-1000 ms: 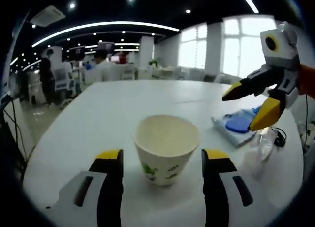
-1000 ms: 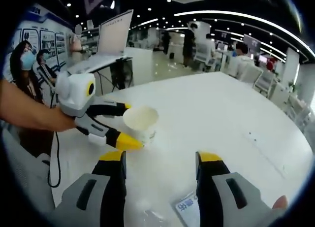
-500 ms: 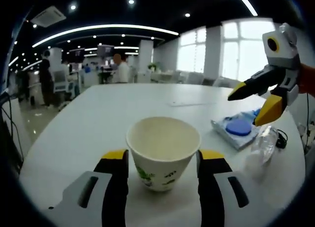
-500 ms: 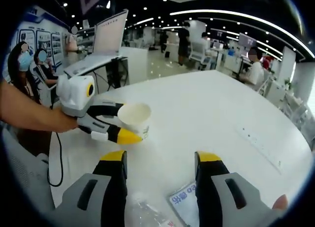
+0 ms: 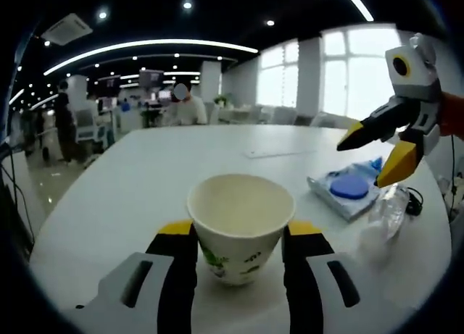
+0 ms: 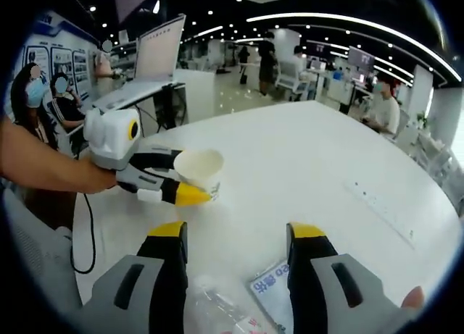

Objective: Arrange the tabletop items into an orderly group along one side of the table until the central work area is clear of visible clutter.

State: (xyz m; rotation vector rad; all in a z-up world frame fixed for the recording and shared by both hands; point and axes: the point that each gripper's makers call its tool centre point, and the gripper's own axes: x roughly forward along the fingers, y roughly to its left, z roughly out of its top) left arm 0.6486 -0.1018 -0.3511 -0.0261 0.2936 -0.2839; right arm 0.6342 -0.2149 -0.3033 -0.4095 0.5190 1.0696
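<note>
Since a second ago the left gripper (image 5: 239, 236) has drawn its jaws in from well clear of the paper cup (image 5: 241, 225) until the yellow tips press its sides; the cup now sits clasped between them at lower centre of the left gripper view, upright on the white tabletop (image 5: 145, 174). In the right gripper view the same cup (image 6: 199, 171) appears at centre left, held by the left gripper (image 6: 177, 180) reaching in from the left. The right gripper (image 6: 235, 236) has its jaws spread wide and holds nothing, hanging over a clear plastic bag (image 6: 217, 312) and a blue-and-white packet (image 6: 272, 294) at the bottom edge. In the left gripper view the right gripper (image 5: 377, 149) hovers at right above that packet (image 5: 344, 193).
</note>
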